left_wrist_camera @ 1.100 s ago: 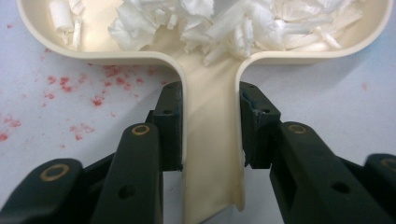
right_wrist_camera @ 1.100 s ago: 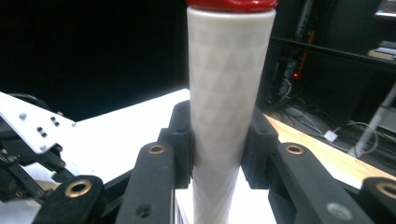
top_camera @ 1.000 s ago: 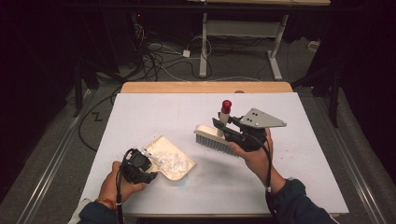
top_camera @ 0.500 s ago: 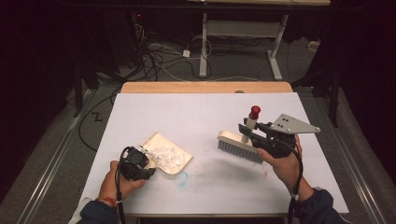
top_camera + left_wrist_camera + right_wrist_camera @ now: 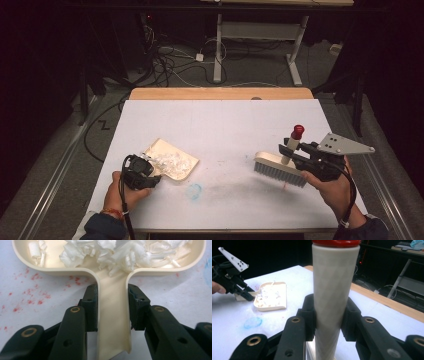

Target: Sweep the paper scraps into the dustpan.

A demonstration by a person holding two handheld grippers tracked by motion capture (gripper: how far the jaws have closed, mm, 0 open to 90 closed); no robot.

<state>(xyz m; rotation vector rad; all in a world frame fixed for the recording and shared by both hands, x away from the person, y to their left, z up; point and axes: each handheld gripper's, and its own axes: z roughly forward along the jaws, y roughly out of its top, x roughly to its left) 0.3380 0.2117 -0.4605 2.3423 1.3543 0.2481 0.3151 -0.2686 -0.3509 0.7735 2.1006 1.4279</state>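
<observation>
Two tools in hand: sweeping looks nearly finished, judging by how things lie
Counter [image 5: 220,125]: white top, bare of scraps as far as the high view shows; a faint blue smudge [image 5: 194,190] and reddish specks remain as stains
Brush [image 5: 279,169]: at the right side of the counter, bristles down, well apart from the dustpan; whether the bristles touch the top I cannot tell
Dustpan [image 5: 172,159]: flat on the counter at the left, open edge facing the middle
Paper scraps [image 5: 117,252]: heaped inside the dustpan, none seen loose outside it
Right gripper [image 5: 327,315]: clamped on the brush's upright, red-capped handle
Left gripper [image 5: 112,307]: closed on the dustpan's flat handle, one jaw on each edge
Done: scraps gathered into the pan
Left: probably carrying the pan off to empty it and setting the brush down; the stains would need wiping, not sweeping
</observation>
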